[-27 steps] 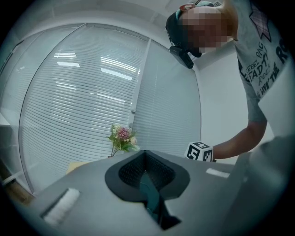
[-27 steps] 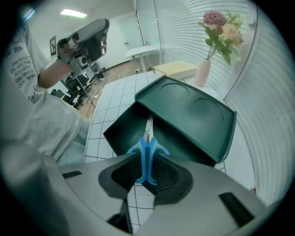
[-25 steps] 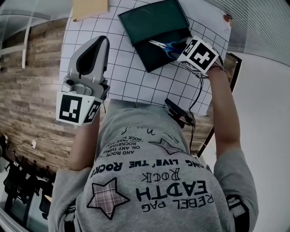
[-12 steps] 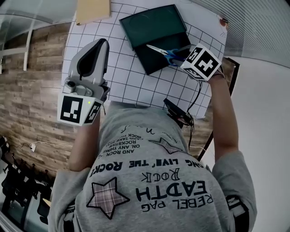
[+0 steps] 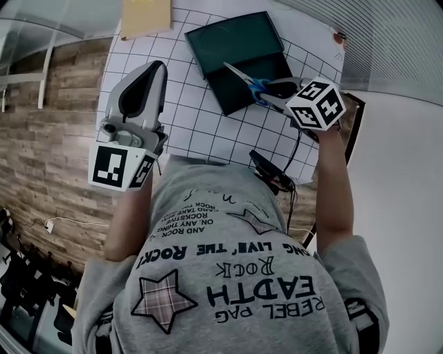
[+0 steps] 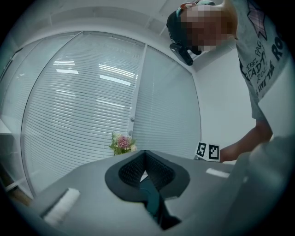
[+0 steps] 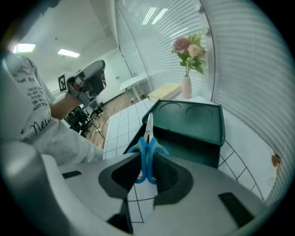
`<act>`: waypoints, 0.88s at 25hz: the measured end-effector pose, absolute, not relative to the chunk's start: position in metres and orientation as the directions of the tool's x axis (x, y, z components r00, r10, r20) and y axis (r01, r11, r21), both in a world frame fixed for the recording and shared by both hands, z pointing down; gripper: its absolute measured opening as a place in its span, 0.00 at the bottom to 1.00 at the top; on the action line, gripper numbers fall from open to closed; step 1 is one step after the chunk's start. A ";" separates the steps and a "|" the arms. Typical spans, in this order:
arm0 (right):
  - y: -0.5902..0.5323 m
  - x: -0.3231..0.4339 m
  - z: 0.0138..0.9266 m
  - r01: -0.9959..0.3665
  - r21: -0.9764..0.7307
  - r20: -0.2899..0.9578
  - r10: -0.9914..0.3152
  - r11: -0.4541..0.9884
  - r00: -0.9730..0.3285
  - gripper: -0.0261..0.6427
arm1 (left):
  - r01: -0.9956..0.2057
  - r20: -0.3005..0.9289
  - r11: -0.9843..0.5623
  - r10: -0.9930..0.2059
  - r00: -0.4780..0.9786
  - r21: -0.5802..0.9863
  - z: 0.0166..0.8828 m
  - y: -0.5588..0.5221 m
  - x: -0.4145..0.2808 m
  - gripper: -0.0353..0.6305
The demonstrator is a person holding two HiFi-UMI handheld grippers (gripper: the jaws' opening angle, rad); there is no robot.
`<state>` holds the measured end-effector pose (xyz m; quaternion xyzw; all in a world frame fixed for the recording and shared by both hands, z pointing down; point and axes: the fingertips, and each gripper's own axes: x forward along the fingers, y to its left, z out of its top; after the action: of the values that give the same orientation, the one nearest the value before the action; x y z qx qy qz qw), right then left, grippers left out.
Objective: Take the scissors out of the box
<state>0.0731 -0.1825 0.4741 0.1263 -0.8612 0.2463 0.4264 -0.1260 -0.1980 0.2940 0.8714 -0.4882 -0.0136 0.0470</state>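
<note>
- Scissors with blue plastic handles and steel blades (image 7: 148, 146): handle loops grasped between the jaws of the right gripper (image 7: 146, 168), blades running straight ahead from the fingertips, tip over the near edge of the box.
- Jaws of the left gripper (image 6: 145, 156): clenched tip to tip, nothing between them, pointing level towards pale slatted blinds (image 6: 83, 106).
- Ahead of those jaws and a little to their left: small white vase (image 7: 186, 86) of pink and white flowers (image 6: 122, 143).
- Also ahead of the left jaws, at the far edge of the table: flat tan sheet (image 5: 145, 15).
- Below both pairs of jaws: white table top ruled with a dark grid (image 5: 208, 117).
- Just ahead of and below the right jaws, well to the right of the left jaws: dark green rectangular box (image 5: 239, 41), open, lid laid back flat with two round dents in it.
- Right gripper tilted downward towards the box, pads pressed on the blue loops from both sides, scissors touching nothing else that can be seen.
</note>
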 end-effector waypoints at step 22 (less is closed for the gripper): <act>-0.212 0.059 0.381 -0.496 -0.298 0.312 -0.407 0.816 -0.858 0.18 | -0.840 0.013 -0.540 -0.841 0.541 0.045 0.275 -0.193 -0.113 0.05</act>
<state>0.0589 -0.2121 0.3813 0.2388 -0.9455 0.1874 0.1177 -0.1132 -0.1929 0.2754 0.8775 -0.4789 -0.0053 0.0229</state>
